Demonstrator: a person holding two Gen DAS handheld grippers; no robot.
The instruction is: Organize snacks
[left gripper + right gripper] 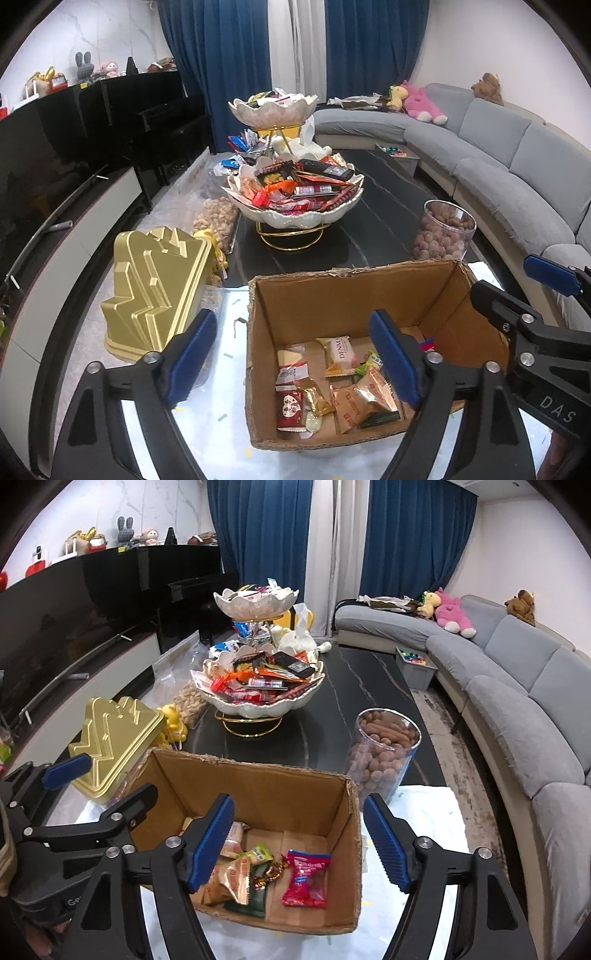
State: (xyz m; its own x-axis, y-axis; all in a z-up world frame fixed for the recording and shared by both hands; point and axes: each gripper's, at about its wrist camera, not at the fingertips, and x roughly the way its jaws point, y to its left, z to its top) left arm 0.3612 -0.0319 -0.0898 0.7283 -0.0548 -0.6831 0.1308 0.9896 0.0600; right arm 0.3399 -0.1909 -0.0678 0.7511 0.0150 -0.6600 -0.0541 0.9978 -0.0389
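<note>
Both grippers spread, empty, over cardboard box (pixel 325 295) at lower frame: left gripper (pixel 295 362), right gripper (pixel 299 842). Tiered snack bowl (pixel 295 214) straight ahead, upper centre on table (pixel 388 206); neither gripper clearly nearer.

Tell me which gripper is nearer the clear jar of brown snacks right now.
Right. The right gripper hangs over the cardboard box's right wall, with the clear jar just beyond it. The left gripper straddles the box's left wall, a box-width farther away.

Brown cardboard box (pixel 295 295), gold tin (pixel 155 288)
</note>
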